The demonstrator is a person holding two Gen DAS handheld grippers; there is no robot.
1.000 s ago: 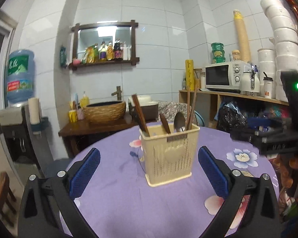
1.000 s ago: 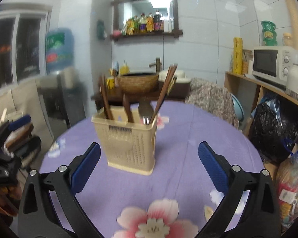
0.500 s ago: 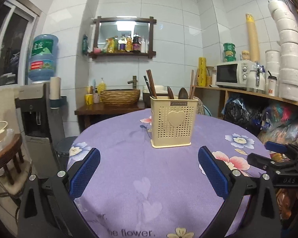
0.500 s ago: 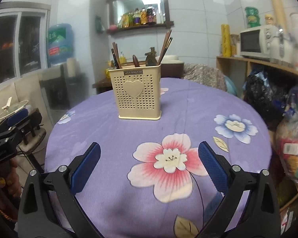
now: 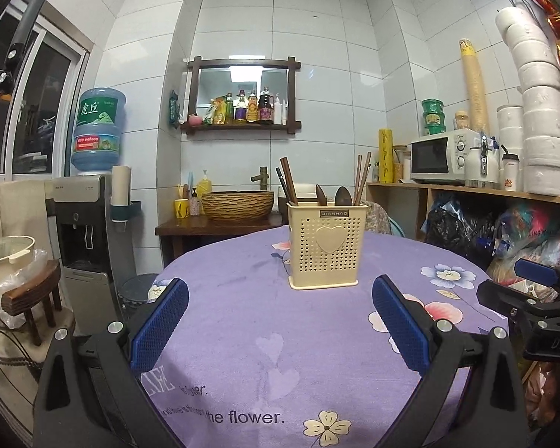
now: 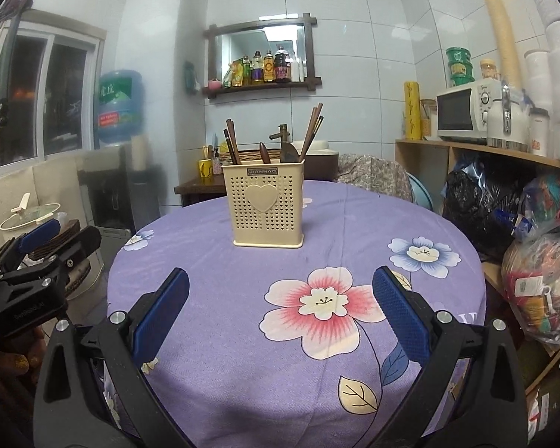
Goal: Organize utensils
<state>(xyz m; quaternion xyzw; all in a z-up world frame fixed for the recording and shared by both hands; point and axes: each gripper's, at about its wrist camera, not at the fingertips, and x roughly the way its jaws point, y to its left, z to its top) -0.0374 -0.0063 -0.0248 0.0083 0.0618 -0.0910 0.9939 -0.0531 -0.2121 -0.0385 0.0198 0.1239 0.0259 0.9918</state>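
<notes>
Both jaws farther back, wide, empty.

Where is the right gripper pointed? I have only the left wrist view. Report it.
Observer: The right gripper faces the cream utensil holder, which stands upright farther along the purple tablecloth.
Operator: Give me its jaws.
Observer: The jaws are wide open with nothing held. Only the pink flower print shows between them.
Operator: Now check my left gripper from that side.
Observer: The left gripper sits at the left, outside the cloth's edge and well apart from the holder.
</notes>
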